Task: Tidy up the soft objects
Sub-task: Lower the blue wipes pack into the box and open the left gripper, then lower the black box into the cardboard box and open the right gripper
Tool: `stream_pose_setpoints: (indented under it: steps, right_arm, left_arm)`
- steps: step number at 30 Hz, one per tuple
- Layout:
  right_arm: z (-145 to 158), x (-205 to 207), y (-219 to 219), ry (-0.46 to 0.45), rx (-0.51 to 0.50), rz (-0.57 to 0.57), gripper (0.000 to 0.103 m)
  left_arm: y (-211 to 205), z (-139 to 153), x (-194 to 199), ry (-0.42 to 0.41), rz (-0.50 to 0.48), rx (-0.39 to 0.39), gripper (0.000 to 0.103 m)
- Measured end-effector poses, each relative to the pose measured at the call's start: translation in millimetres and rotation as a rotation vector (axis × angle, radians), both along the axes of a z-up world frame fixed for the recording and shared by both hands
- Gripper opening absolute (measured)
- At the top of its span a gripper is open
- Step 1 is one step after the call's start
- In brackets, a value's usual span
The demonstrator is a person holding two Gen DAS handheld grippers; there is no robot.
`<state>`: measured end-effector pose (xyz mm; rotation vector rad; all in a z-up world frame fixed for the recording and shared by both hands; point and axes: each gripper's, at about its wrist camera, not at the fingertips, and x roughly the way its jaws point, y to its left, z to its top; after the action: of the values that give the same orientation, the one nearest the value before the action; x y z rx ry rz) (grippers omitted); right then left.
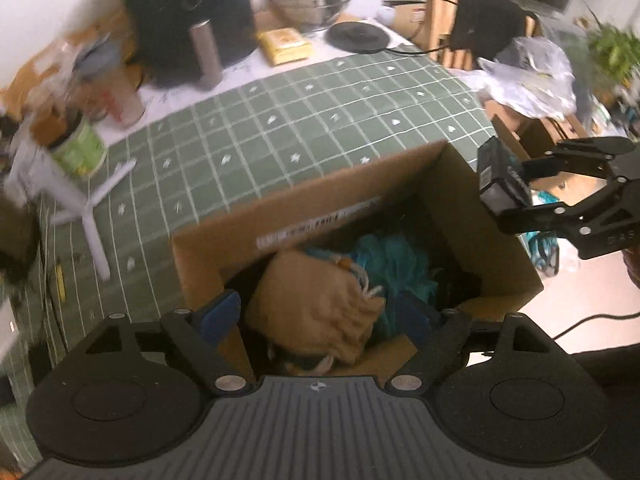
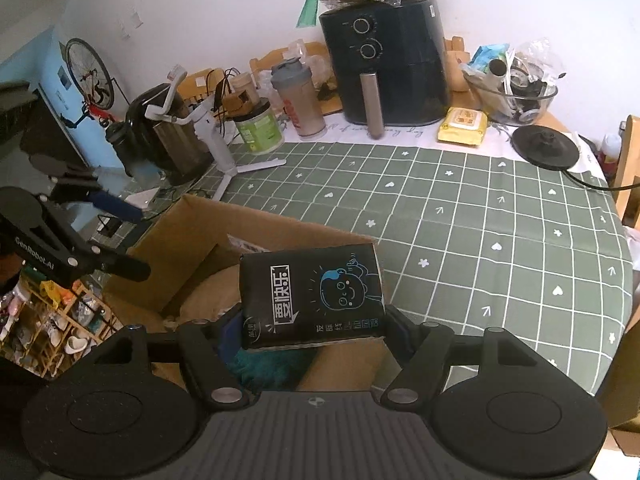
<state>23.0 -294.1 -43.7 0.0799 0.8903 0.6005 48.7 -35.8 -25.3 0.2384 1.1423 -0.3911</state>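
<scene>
Between the right gripper (image 2: 314, 330) fingers, a black tissue pack (image 2: 312, 296) sits clamped above the cardboard box (image 2: 188, 248), probably to drop in; the left gripper (image 1: 316, 316), fingers apart and empty, hovers over the tan pouch (image 1: 320, 312) inside

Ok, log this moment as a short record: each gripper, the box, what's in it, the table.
left gripper: open, above the box, holding nothing
right gripper: shut on black tissue pack, over the box's edge
box: cardboard, open, on the table's near edge
box contents: tan pouch, teal fluffy cloth
table: green grid cloth
</scene>
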Motion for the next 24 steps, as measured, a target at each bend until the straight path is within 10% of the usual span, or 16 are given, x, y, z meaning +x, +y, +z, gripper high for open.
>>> stream_pose_setpoints:
  steps: [24]
  right_arm:
    - [22.8, 17.0, 79.5, -0.005, -0.017, 0.11, 0.073]
  left_arm:
    - [60.7, -20.4, -46.6, 0.017, 0.238, -0.156, 0.084]
